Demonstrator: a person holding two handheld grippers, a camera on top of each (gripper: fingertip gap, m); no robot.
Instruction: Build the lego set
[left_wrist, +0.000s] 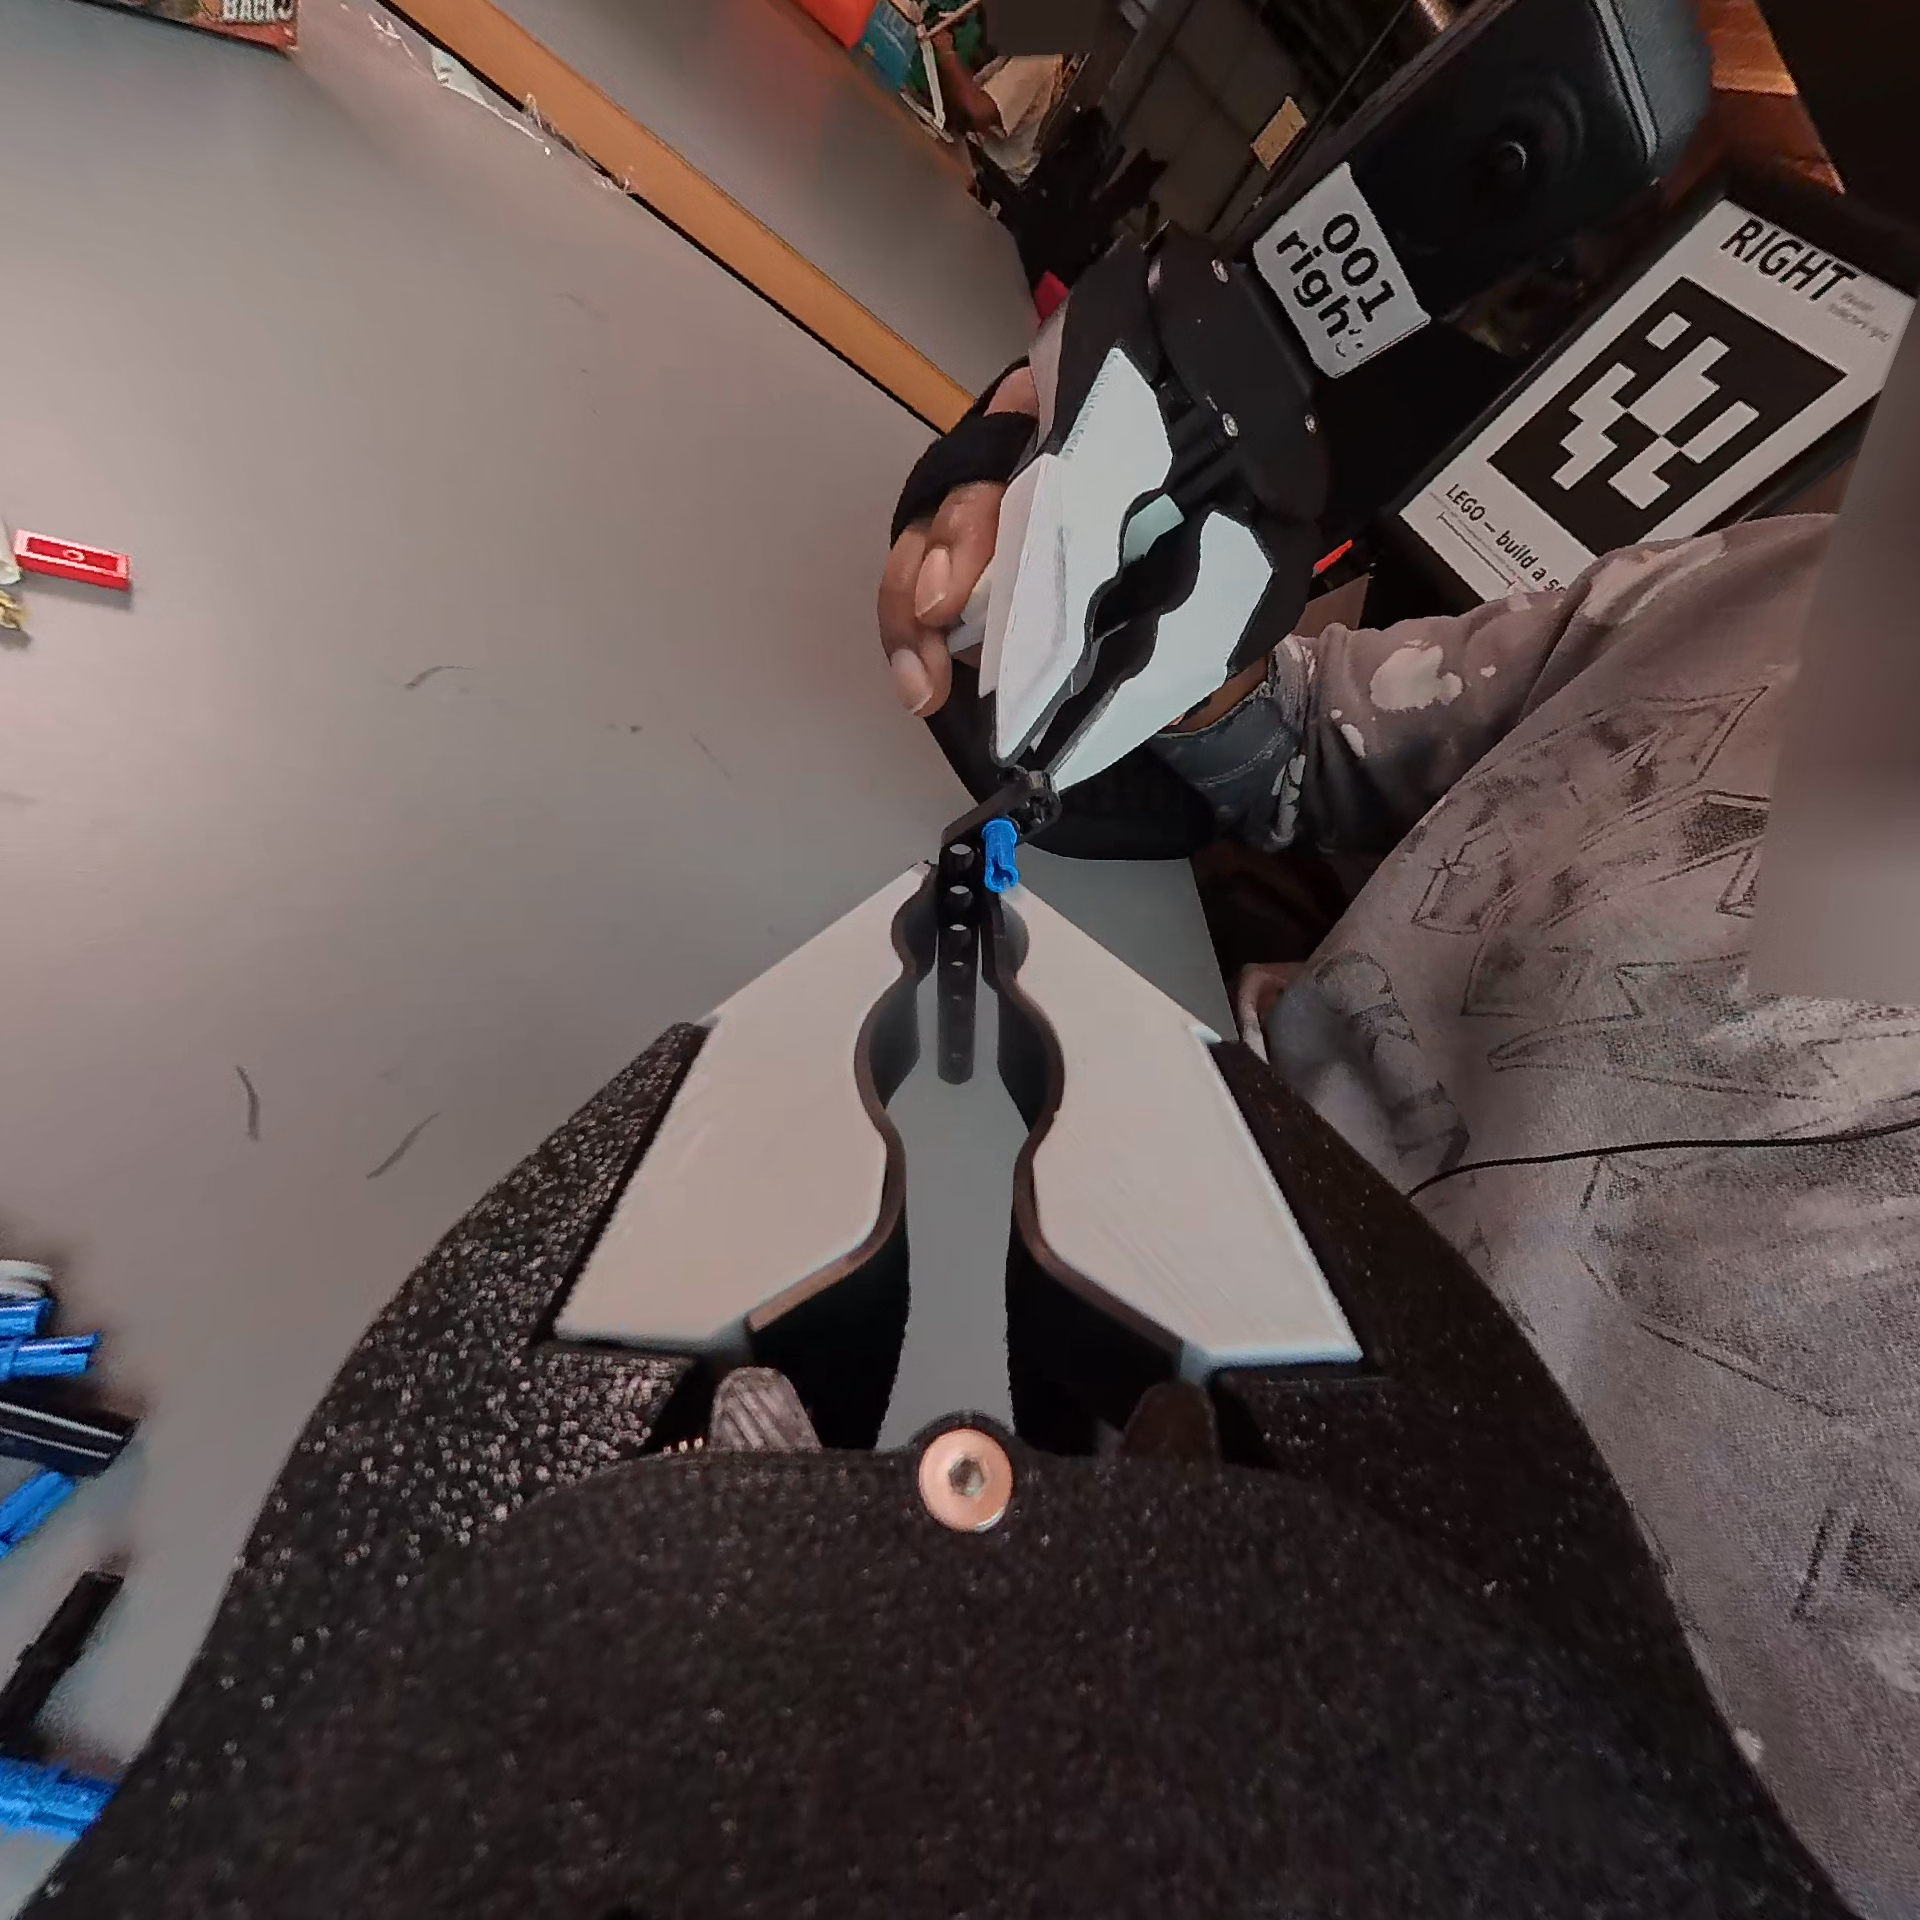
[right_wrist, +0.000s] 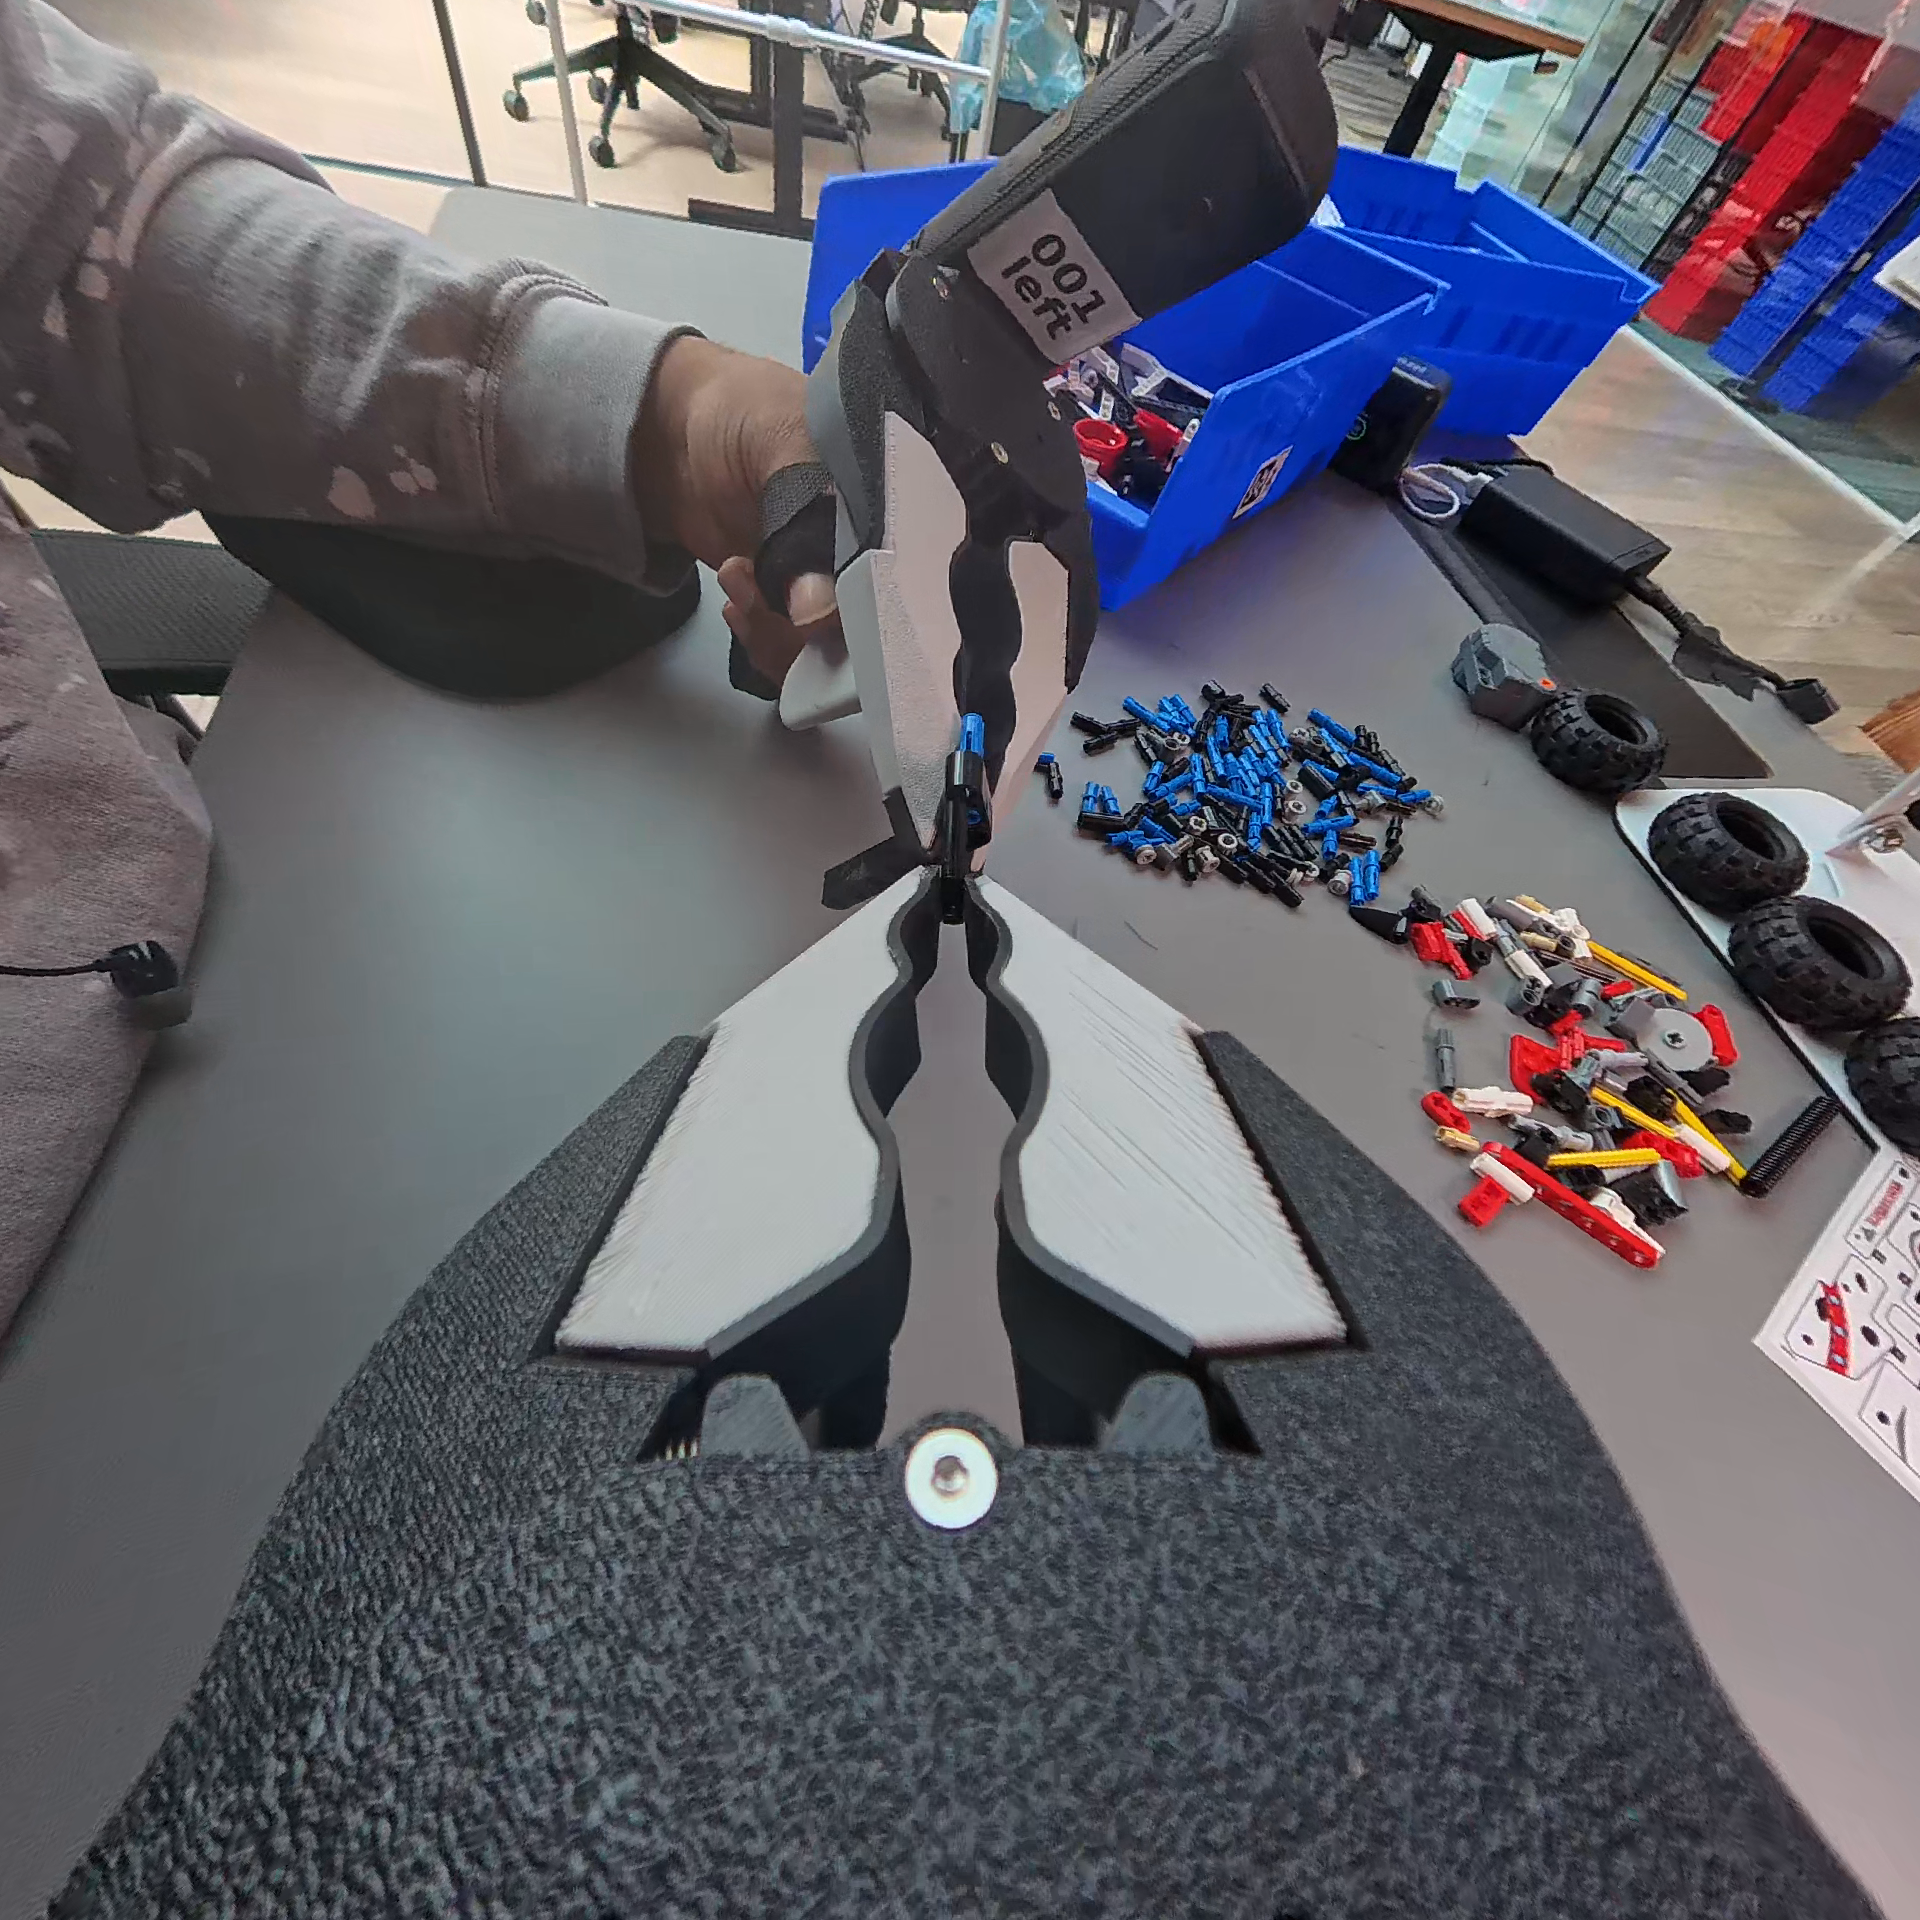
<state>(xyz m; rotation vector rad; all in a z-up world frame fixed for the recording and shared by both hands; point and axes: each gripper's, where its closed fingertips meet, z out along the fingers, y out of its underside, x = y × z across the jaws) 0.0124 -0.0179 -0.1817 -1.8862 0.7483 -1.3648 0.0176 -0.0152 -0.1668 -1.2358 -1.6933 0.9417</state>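
Note:
In the left wrist view my left gripper (left_wrist: 966, 883) is shut on a black beam (left_wrist: 958, 966) with a row of holes, which lies lengthwise between the fingers. A blue pin (left_wrist: 1000, 840) sticks out at the beam's far end. My right gripper (left_wrist: 1029, 795) comes in from above, shut on a small black connector (left_wrist: 1000, 812) that touches the blue pin. In the right wrist view the right gripper (right_wrist: 953, 896) grips the black connector (right_wrist: 951, 902) tip to tip against the left gripper (right_wrist: 961, 836). The blue pin (right_wrist: 972, 730) shows there too. Both are held above the grey table (right_wrist: 468, 935).
A pile of blue and black pins (right_wrist: 1247, 790) and a pile of red, yellow and grey parts (right_wrist: 1579, 1081) lie to the right. Black tyres (right_wrist: 1818, 961) sit on a white tray, beside an instruction sheet (right_wrist: 1860, 1340). Blue bins (right_wrist: 1299, 416) stand behind. A red flat piece (left_wrist: 73, 559) lies far left. Less than 4 cm separates the two grippers' tips.

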